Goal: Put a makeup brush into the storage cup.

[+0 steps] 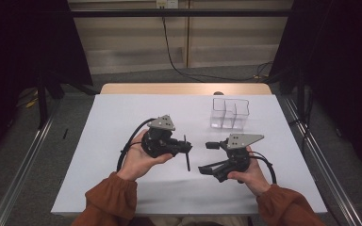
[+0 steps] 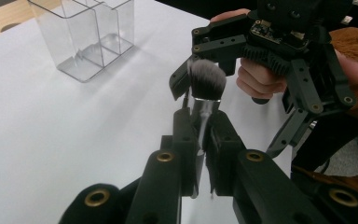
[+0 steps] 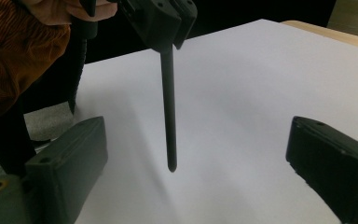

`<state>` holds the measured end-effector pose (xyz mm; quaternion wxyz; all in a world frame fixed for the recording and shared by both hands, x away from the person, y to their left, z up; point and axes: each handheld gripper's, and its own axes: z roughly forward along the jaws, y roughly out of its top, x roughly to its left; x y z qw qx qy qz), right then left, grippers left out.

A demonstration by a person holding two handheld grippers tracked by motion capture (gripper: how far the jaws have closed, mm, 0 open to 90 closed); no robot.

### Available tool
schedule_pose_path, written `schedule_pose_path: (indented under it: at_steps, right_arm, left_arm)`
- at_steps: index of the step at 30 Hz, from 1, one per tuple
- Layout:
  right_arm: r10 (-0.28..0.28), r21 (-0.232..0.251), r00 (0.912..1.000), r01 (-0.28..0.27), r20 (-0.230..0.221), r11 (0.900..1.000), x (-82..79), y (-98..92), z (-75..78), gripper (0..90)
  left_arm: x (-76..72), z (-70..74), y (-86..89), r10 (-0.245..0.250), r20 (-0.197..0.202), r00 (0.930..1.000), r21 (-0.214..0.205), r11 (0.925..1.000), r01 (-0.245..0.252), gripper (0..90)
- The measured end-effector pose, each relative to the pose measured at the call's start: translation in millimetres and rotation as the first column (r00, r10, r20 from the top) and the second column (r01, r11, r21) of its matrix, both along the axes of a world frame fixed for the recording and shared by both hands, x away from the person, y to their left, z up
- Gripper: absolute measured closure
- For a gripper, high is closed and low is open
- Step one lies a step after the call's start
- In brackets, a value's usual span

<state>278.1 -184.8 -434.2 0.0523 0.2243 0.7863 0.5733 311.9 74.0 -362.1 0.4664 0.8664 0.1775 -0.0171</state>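
My left gripper [image 1: 185, 147] is shut on a makeup brush [image 1: 187, 157] above the middle of the white table [image 1: 118, 117]. In the left gripper view the jaws [image 2: 201, 119] pinch the silver ferrule, with the grey-tipped bristle head [image 2: 207, 80] sticking out beyond them. The brush's thin black handle [image 3: 168, 116] hangs down, its tip just above the table. My right gripper [image 1: 209, 157] stands open, its jaws wide apart and facing the brush. In the right gripper view the handle hangs between its two jaws [image 3: 200, 154] without touching either.
A clear plastic organizer [image 1: 230, 113] with several compartments stands empty at the back right of the table; it is also in the left gripper view [image 2: 88, 37]. Metal rails run along both sides of the table.
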Motion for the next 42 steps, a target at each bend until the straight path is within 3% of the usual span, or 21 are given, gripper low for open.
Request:
schedule_pose_path:
  at_steps: [7,12,17,18,28,42]
  right_arm:
    - [0.001,-0.004,0.9998,-0.001,-0.019,1.0000,0.0,6.5,0.5,15.9]
    - [0.026,-0.005,0.9992,-0.027,-0.028,0.9996,0.2,7.4,0.2,33.2]
    - [0.033,0.006,0.9990,-0.033,-0.031,0.9994,0.1,7.0,0.4,39.7]
    - [0.047,0.003,0.9983,-0.046,-0.035,0.9989,0.1,7.1,0.3,46.4]
    - [0.076,0.003,0.9965,-0.076,-0.033,0.9971,-0.8,8.5,-1.1,72.8]
    - [0.065,0.001,0.9970,-0.065,-0.042,0.9979,0.5,7.1,-2.5,83.7]
  left_arm:
    - [-1.7,-3.2,-8.0,-0.012,-0.005,0.9999,-0.005,0.9999,0.012,83.6]
    - [-2.3,-4.1,-14.3,-0.021,-0.012,0.9997,-0.009,0.9997,0.021,83.6]
    - [-2.6,-4.1,-21.6,-0.033,-0.013,0.9994,-0.006,0.9994,0.033,83.6]
    - [-2.7,-3.8,-22.2,-0.033,-0.012,0.9994,-0.004,0.9994,0.033,83.5]
    - [-4.1,-7.0,-27.7,-0.048,-0.017,0.9987,0.007,0.9988,0.048,83.5]
    - [-2.3,-8.7,-28.5,-0.049,-0.017,0.9987,0.009,0.9988,0.049,83.5]
